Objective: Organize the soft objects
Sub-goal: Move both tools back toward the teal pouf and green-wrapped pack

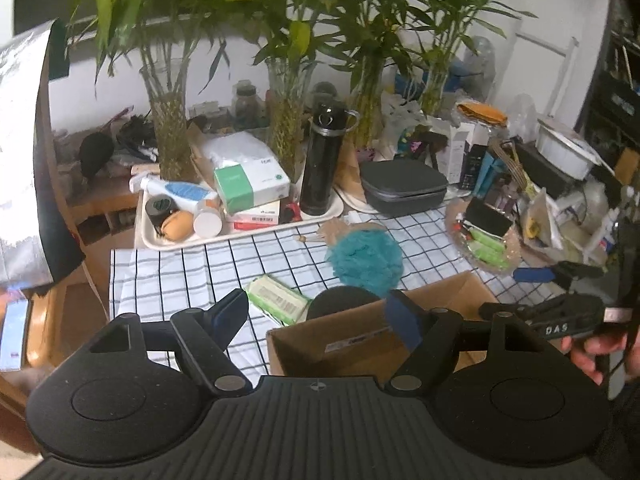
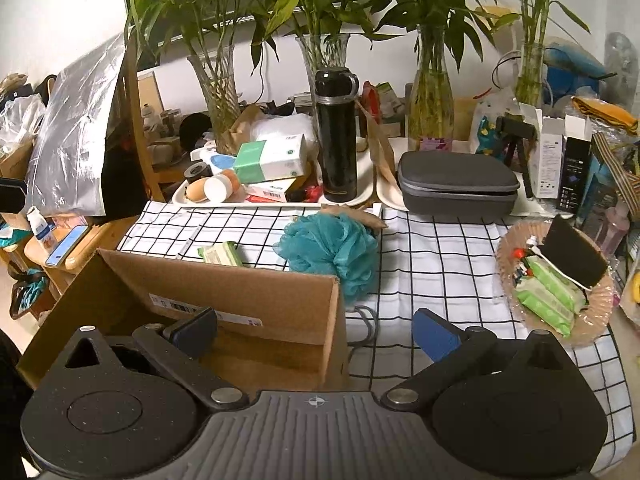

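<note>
Both my grippers hang over the near edge of the table with nothing in them: the left gripper [image 1: 320,320] has its blue-padded fingers spread wide, and the right gripper [image 2: 316,334] is spread just as wide. Under them stands an open brown cardboard box [image 2: 240,300] with a white label on its inner wall. A dark round thing [image 1: 344,300] shows at its far rim in the left view; I cannot tell what it is.

Just beyond the box, on the white black-checked tablecloth [image 2: 432,248], lies the teal mesh bath pouf [image 2: 332,252], touching the box's far right corner. To its left, a flat pale green wipes pack [image 2: 222,254] lies near the box's far wall.

Further back, a tall black thermos bottle [image 2: 336,136] stands on a cream tray [image 1: 240,234] crowded with boxes and bottles, beside a grey zipped hard case [image 2: 458,186]. At the right, a clear plastic dish [image 2: 560,332] holds green packets and a black sponge. Bamboo stalks in glass vases [image 2: 430,96] line the far wall.
</note>
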### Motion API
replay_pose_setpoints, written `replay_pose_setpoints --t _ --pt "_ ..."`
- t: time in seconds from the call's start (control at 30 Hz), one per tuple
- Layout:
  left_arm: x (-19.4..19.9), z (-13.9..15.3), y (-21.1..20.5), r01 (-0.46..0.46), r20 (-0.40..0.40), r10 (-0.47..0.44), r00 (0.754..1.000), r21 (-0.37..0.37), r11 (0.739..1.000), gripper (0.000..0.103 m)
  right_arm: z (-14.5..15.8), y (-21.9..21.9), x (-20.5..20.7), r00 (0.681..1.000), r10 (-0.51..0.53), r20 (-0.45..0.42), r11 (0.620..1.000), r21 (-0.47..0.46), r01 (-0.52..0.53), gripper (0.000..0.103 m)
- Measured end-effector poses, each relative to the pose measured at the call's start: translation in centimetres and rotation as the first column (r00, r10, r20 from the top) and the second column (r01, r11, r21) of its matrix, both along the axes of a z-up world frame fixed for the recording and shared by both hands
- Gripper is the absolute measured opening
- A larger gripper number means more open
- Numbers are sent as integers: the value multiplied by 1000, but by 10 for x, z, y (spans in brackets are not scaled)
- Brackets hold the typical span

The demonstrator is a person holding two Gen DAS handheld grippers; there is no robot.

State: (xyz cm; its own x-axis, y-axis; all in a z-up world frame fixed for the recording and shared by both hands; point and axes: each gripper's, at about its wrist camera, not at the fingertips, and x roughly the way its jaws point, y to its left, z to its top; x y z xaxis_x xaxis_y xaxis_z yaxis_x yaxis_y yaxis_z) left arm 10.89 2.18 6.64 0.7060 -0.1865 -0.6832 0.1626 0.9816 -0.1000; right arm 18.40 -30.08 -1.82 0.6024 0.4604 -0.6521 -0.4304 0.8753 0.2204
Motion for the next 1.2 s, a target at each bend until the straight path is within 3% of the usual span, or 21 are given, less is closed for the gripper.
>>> replay_pose_setpoints --t 0.23,0.67,1.0,1.2 --pt "-2 -8 5 -8 -9 8 1000 -11 1000 76 0 2 -2 1000 23 19 1000 -17 -23 103" --pt "24 -54 19 -32 -18 32 999 -15 999 76 -15 -14 1 999 -26 30 997 -67 28 103" --pt "60 -69 26 -47 22 48 999 -48 998 76 -11 -7 33 999 0 51 999 -51 3 103" --pt "83 -83 24 -53 38 54 998 -28 998 76 -19 -5 61 1000 -19 -15 1000 -3 19 103"
